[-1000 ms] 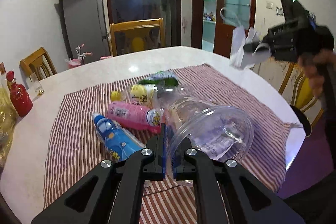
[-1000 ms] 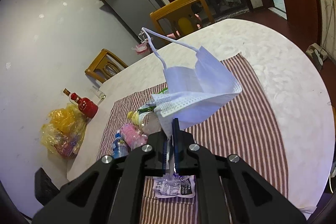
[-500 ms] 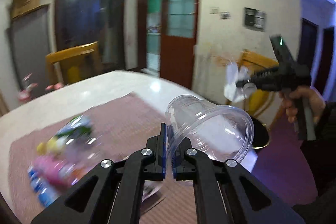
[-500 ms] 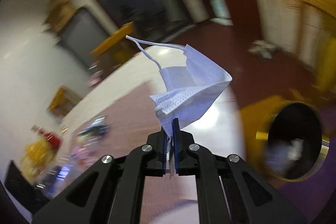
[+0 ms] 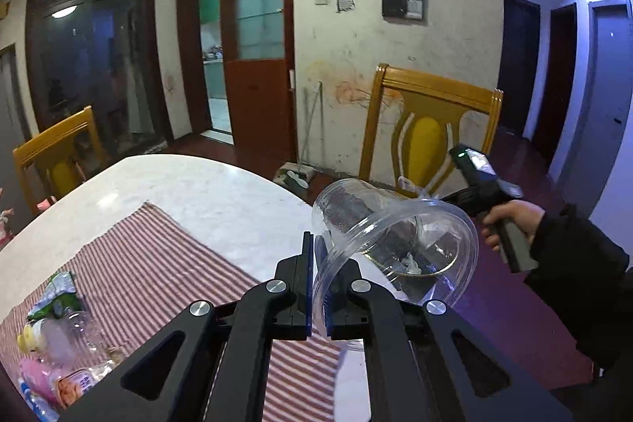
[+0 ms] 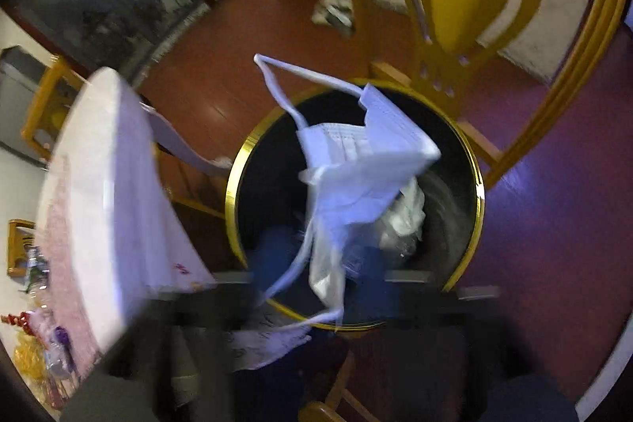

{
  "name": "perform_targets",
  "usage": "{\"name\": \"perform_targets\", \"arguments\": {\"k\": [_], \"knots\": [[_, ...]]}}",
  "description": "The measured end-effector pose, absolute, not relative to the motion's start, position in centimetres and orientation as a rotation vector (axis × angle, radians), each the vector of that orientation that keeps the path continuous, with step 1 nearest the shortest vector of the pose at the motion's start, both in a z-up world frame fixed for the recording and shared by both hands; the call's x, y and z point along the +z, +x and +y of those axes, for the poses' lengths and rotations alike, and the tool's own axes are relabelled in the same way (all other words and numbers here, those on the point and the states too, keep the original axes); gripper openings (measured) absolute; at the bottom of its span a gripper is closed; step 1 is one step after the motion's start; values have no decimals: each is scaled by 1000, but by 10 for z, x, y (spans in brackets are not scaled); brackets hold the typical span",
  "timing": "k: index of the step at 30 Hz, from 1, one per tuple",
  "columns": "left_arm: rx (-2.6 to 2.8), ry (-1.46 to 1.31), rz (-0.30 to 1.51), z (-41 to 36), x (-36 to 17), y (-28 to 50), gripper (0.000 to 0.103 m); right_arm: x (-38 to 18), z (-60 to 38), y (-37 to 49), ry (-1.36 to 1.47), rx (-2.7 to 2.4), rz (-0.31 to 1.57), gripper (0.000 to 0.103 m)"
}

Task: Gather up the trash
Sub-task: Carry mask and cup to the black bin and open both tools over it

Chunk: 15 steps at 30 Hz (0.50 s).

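My left gripper (image 5: 318, 256) is shut on the rim of a clear plastic cup (image 5: 395, 244), which it holds in the air past the table's edge. My right gripper (image 6: 316, 263) points down over a black bin with a gold rim (image 6: 476, 192). Its blurred jaws are opening. A white face mask (image 6: 368, 161) hangs loose between them above the bin's mouth, and the pads do not press on it. Crumpled trash (image 6: 403, 220) lies inside the bin. In the left wrist view a hand (image 5: 510, 216) holds the right gripper's handle behind the cup.
A round marble table (image 5: 198, 192) carries a striped cloth (image 5: 138, 263) with several bottles and wrappers (image 5: 59, 343) at its left end. A yellow wooden chair (image 5: 427, 129) stands right behind the bin. The table's edge (image 6: 99, 184) lies left of the bin.
Both hands swung away from the table toward the bin. The right gripper dropped over the bin and its jaws came apart, freeing the mask. The left still grips the cup.
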<state>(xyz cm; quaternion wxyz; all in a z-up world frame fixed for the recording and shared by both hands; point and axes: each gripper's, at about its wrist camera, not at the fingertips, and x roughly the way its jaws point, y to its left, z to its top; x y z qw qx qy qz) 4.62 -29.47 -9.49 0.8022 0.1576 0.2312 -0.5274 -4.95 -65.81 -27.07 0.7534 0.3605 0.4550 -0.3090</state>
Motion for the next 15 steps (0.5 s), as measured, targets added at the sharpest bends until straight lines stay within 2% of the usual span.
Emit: {"name": "perform_targets", "arguments": {"k": [6, 10, 15], "knots": [[-1170, 351, 493, -320, -98, 37, 2, -274, -666, -65, 826, -740, 938, 88], [-1219, 356, 493, -344, -102, 36, 3, -257, -661, -97, 910, -760, 806, 88], [-1319, 392, 514, -428, -120, 38, 3, -226, -650, -141, 1036, -831, 605, 88]]}}
